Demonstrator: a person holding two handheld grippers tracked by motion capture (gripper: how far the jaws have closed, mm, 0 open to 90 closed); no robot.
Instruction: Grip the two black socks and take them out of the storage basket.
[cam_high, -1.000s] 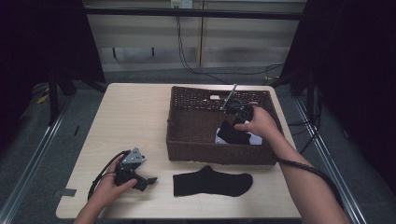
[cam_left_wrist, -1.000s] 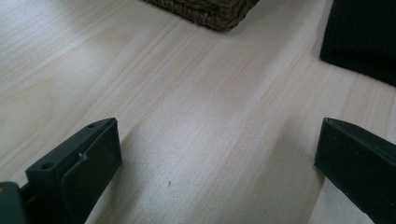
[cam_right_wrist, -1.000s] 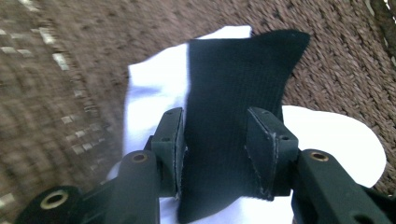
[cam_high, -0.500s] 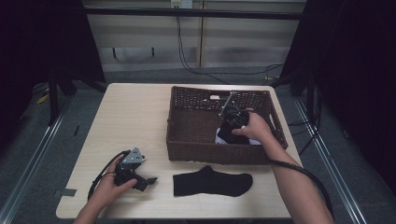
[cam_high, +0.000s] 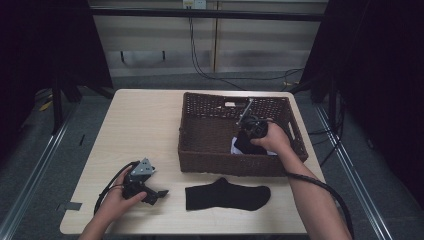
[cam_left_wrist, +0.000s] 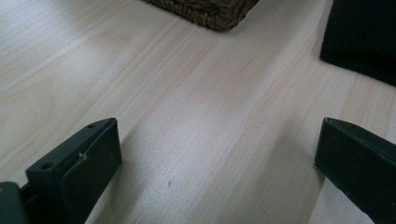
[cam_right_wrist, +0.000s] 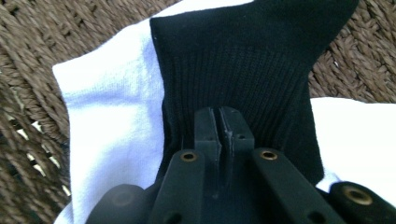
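Note:
A black sock (cam_high: 227, 196) lies flat on the table in front of a brown wicker basket (cam_high: 200, 145). Inside the basket a second black sock (cam_right_wrist: 243, 60) rests on white cloth (cam_right_wrist: 112, 107). My right gripper (cam_right_wrist: 219, 116) is down in the basket, its jaws pressed together on that sock's ribbed cuff. From above, the right gripper (cam_high: 246, 139) sits under the person's hand at the basket's right half. My left gripper (cam_high: 159, 194) rests on the table at the front left, open. Its jaws stand wide over bare wood in the left gripper view (cam_left_wrist: 219, 154), and the flat sock's edge (cam_left_wrist: 364, 37) lies beyond.
The basket's near corner (cam_left_wrist: 210, 11) shows at the top of the left gripper view. The wooden table (cam_high: 135, 125) has bare surface to the left of the basket. A cable (cam_high: 320, 185) trails along the right forearm.
My right gripper has moved left and down into the basket, onto the black sock there. The left gripper and the flat sock have stayed put.

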